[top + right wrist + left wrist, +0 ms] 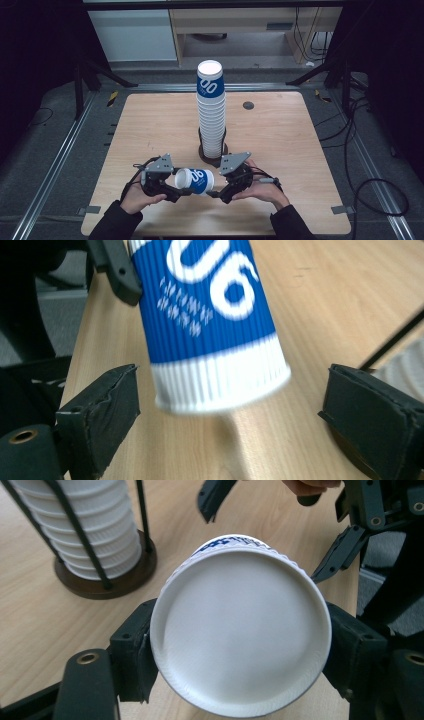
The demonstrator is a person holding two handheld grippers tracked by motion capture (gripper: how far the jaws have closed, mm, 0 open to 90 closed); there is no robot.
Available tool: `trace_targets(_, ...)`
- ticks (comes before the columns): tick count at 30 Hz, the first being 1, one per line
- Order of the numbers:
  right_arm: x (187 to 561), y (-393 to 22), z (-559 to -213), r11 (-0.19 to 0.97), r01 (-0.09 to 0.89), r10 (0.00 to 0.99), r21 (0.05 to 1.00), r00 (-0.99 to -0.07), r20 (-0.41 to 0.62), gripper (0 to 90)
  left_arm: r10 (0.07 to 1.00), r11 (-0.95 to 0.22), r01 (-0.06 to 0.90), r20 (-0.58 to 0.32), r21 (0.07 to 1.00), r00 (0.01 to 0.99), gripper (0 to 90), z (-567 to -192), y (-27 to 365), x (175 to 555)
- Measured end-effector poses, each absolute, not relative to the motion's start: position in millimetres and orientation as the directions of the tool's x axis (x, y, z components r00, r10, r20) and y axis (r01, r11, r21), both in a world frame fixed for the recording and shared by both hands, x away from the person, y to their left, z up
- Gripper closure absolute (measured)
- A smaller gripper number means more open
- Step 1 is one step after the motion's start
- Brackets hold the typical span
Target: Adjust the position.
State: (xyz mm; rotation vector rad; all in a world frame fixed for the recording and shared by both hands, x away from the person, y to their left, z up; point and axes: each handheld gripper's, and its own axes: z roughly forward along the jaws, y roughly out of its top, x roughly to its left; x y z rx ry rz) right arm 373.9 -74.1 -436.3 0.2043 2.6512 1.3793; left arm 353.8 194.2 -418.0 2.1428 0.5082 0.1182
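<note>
Wooden table [150,130], pale, seen from high view. At left, left gripper [172,186] in a hand, jaws clamped on both sides of paper cup [195,180] near its white closed end; in left gripper view the pads pressing against cup rim left and right. Cup lying on its side in the air just above table, blue band with white marks, between both grippers. Behind, in middle, tall stack of cups [211,107] upright in dark holder [213,159]. At right, right gripper [216,192], jaws wide apart, pads [102,415] standing clear of cup end on either side, not touching.
</note>
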Motion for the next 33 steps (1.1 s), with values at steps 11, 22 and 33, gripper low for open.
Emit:
trace_targets(11, 378, -98, -435, 0.458, 0.117, 0.236, 0.881, -0.972, 0.007, 8.1, 0.425, -0.387, 0.324, -0.145, 0.863, 0.893, 26.5, -416, 212, 362)
trace_targets(22, 382, -95, -444, 0.429, 0.147, 0.204, 0.891, -0.977, 0.063, 8.1, 0.364, -0.344, 0.296, -0.164, 0.891, 0.917, 26.6, -415, 208, 360)
trace_targets(33, 380, -84, -444, 0.389, 0.133, 0.154, 0.912, -0.985, 0.078, 8.4, 0.3, -0.341, 0.272, -0.17, 0.9, 0.939, 26.6, -414, 198, 354)
